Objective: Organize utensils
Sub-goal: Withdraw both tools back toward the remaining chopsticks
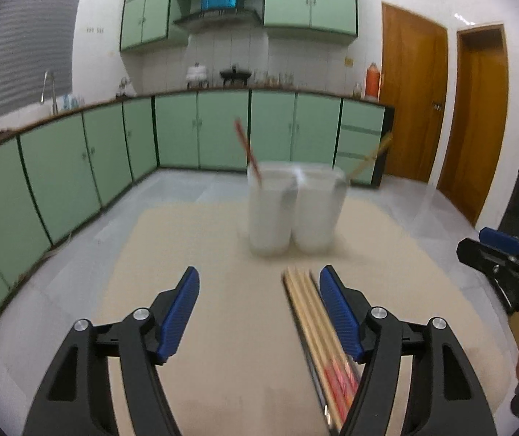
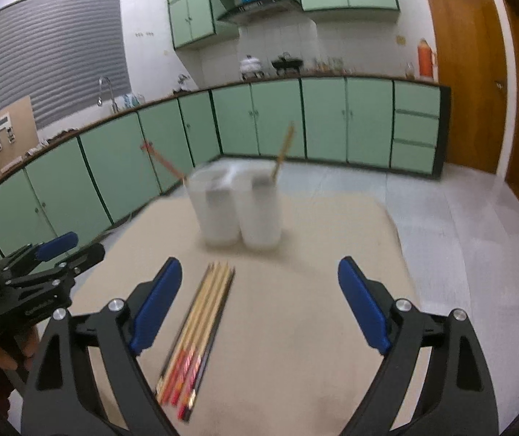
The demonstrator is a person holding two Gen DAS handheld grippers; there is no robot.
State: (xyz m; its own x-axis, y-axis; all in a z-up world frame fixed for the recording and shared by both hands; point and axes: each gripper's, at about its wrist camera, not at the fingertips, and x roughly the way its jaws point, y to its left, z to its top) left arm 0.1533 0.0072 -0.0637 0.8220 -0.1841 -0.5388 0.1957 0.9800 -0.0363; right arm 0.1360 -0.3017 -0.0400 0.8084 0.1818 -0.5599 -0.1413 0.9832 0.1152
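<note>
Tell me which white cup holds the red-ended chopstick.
The left white cup: its red-ended chopstick leans left, while the right cup holds a plain wooden one.

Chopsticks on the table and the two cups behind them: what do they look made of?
Chopsticks: probably wood or bamboo, pale tan shafts with red painted ends and one dark stick; blur hides any grain. Cups: likely translucent frosted plastic, milky walls with a chopstick showing dimly through.
</note>
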